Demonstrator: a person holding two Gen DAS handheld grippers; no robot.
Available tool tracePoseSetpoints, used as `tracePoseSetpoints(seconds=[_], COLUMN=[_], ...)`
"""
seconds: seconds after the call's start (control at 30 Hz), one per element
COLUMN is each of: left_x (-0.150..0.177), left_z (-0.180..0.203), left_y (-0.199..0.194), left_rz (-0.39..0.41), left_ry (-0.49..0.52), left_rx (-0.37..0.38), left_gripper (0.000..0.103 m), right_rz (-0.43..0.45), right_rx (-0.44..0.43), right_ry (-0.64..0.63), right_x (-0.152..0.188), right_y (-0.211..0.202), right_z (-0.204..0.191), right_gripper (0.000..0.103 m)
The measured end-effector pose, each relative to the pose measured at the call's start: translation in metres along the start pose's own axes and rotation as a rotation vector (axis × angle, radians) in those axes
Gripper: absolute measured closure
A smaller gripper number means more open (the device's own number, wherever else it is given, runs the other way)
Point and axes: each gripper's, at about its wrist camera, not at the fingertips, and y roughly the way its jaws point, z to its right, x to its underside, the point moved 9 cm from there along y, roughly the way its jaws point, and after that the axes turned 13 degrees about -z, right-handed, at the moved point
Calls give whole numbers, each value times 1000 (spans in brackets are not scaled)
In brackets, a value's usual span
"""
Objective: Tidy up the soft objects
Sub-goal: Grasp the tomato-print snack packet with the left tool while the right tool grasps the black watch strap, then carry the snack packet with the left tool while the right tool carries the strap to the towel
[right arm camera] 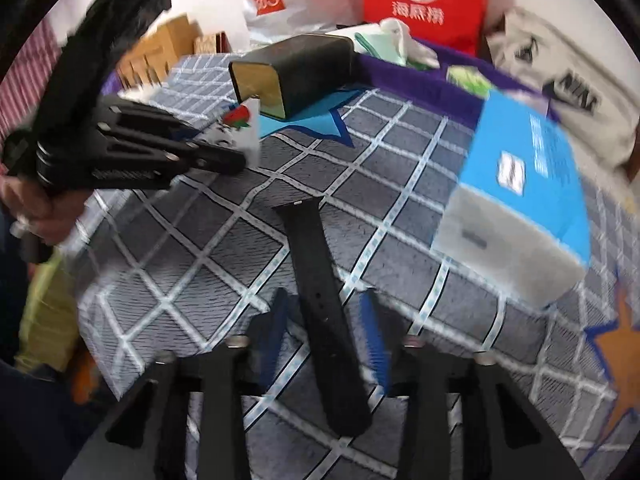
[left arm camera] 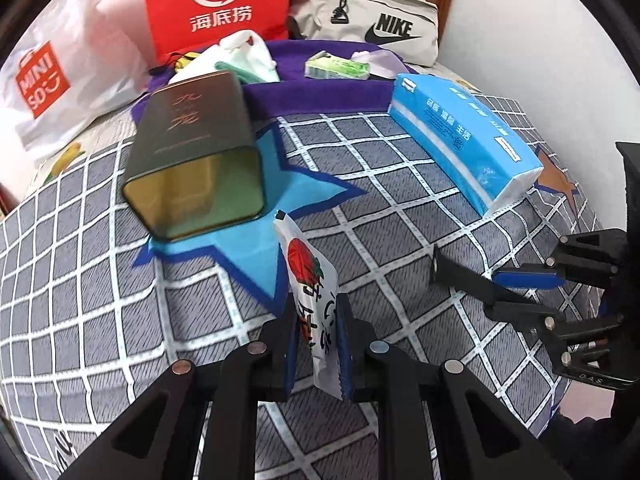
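Here, the left wrist view shows a bed under a grey checked cover [left arm camera: 400, 208] with blue star shapes; at ten o'clock a white shopping bag [left arm camera: 60, 80] leans against the wall; beside it, at eleven o'clock, stands a red bag [left arm camera: 218, 4]; below that, a dark green tin [left arm camera: 196, 152] lies on its side on a blue star; at the bottom centre, six o'clock, the left gripper [left arm camera: 318, 332] has its jaws narrow, pressed on a small white sachet [left arm camera: 310, 280] printed with a red fruit, which stands up between the pads; at twelve o'clock a purple cloth [left arm camera: 320, 92] carries a small green packet [left arm camera: 336, 69]; at one o'clock a beige pouch [left arm camera: 372, 24] rests against the wall; at two o'clock a blue tissue pack [left arm camera: 460, 136] lies on the cover; at four o'clock the right gripper [left arm camera: 492, 292] comes in from the edge with a black strap [left arm camera: 464, 276] pinched between its blue pads.

In the right wrist view a hand [right arm camera: 36, 208] at nine o'clock holds the left gripper with the sachet; at six o'clock the black strap runs up from between the right gripper's fingers [right arm camera: 374, 332], though blur hides the contact there; the tissue pack sits at three o'clock.
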Motion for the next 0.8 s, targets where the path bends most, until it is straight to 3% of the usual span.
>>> tracePoseSetpoints(seconds=[0.1,0.3,0.47,0.57,0.63,0.67,0.7,0.8], left_x=[2,12,15,15,16,18,17,18], left_z=[-4,-11,-11,-10,-10,-10,-11,-12], left_y=[-3,-2,-2,-2,-2,-2,-2,-2], left_rz=[10,8,18,20,23,25,27,30], left_ry=[-31,-111,-148,-153,-158,-162,-166,-175], left_rx=[3,14,20,17,17,20,24,38], left_gripper=[87,86,86,85,85,85,85,85], right_rz=[9,15,-19,-16,-3,5,10,12], right_rx=[-54,11,6,-15,-9,2,31,-8], right_ry=[81,218,268,249,244,236,245,262], right_x=[-2,14,23,18,15,15,16,15], right_y=[-3,-19,-12,-9,-6,-7,-7,-9], right_z=[10,37,46,39,39,39,43,45], right_gripper=[82,82,81,67,66,69,82,82])
